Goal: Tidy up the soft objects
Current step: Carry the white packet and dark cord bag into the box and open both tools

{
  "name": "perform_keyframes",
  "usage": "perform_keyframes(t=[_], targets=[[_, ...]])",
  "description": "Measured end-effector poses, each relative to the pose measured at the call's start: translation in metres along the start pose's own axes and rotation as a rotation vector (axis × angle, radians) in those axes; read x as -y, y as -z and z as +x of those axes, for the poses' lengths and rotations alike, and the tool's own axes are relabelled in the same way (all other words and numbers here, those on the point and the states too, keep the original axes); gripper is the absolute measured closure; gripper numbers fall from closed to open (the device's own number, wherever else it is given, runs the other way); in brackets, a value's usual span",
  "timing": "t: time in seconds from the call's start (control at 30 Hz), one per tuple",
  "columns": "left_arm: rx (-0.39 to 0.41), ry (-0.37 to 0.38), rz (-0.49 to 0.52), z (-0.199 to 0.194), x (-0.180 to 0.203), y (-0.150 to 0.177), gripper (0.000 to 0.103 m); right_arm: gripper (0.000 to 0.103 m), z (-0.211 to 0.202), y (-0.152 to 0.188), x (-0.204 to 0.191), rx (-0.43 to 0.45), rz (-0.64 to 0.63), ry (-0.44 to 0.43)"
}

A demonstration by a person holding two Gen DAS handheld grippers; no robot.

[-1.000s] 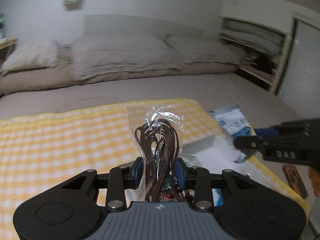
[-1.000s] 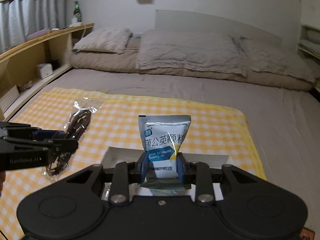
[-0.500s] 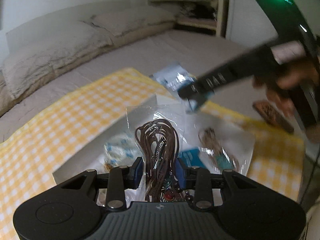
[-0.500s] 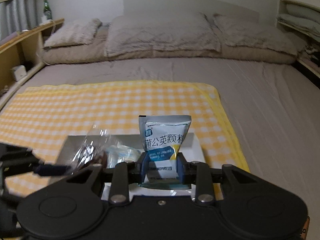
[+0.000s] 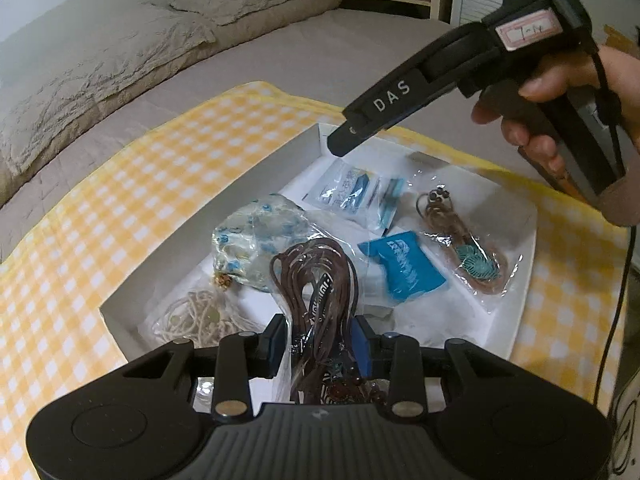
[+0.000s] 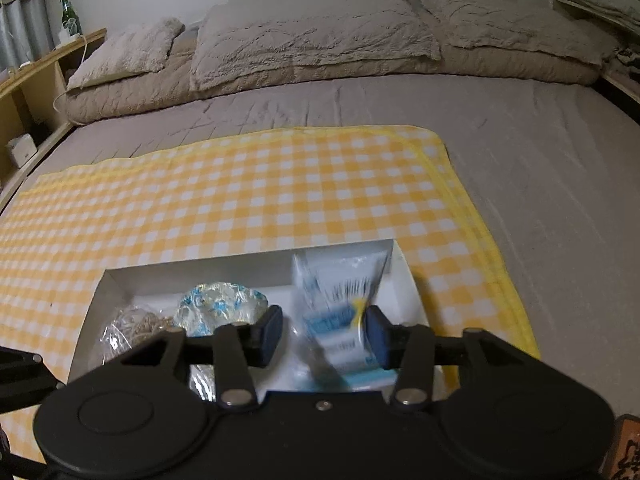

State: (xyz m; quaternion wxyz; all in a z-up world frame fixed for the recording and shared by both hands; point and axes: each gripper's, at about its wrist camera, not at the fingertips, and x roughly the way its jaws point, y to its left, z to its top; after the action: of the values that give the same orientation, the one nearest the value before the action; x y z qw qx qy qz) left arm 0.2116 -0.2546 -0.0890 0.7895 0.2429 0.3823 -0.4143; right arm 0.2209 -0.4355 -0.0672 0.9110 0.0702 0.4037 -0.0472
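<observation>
My left gripper (image 5: 320, 338) is shut on a clear bag of brown cord (image 5: 316, 276) and holds it low over the near part of a white box (image 5: 200, 232). My right gripper (image 6: 324, 334) hangs over the far right of the same box (image 6: 240, 262); its jaws are opening. A blue and white sachet (image 6: 340, 292) sits blurred and tilted between the pads, leaning on the right one with a gap at the left. In the left wrist view the right gripper (image 5: 340, 146) reaches in from the upper right, held by a hand (image 5: 560, 80).
Inside the box lie a clear bag with blue dots (image 5: 256, 240), a bag of pale cord (image 5: 192, 320), a blue packet (image 5: 404, 268) and a bagged teal leaf necklace (image 5: 464, 248). The box rests on a yellow checked cloth (image 6: 240, 192) on a bed with pillows (image 6: 312, 40).
Both grippers have come down over the white box. The right jaws have spread and the sachet has tipped and blurred between them. The left gripper still clamps the brown cord bag.
</observation>
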Motion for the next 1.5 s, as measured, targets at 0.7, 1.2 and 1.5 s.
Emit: perform_keyframes(t=[0.7, 1.2, 1.5], targets=[[0.012, -0.023, 0.023, -0.005, -0.010, 0.007, 0.006, 0.025, -0.011, 0.011, -0.009, -0.056, -0.086, -0.014], [0.161, -0.070, -0.173, -0.072, -0.017, 0.011, 0.000, 0.000, -0.080, 0.030, -0.025, 0.057, -0.126, -0.027], [0.266, -0.098, -0.338, -0.136, -0.011, 0.034, 0.000, 0.000, -0.144, 0.046, -0.037, 0.199, -0.079, -0.050]])
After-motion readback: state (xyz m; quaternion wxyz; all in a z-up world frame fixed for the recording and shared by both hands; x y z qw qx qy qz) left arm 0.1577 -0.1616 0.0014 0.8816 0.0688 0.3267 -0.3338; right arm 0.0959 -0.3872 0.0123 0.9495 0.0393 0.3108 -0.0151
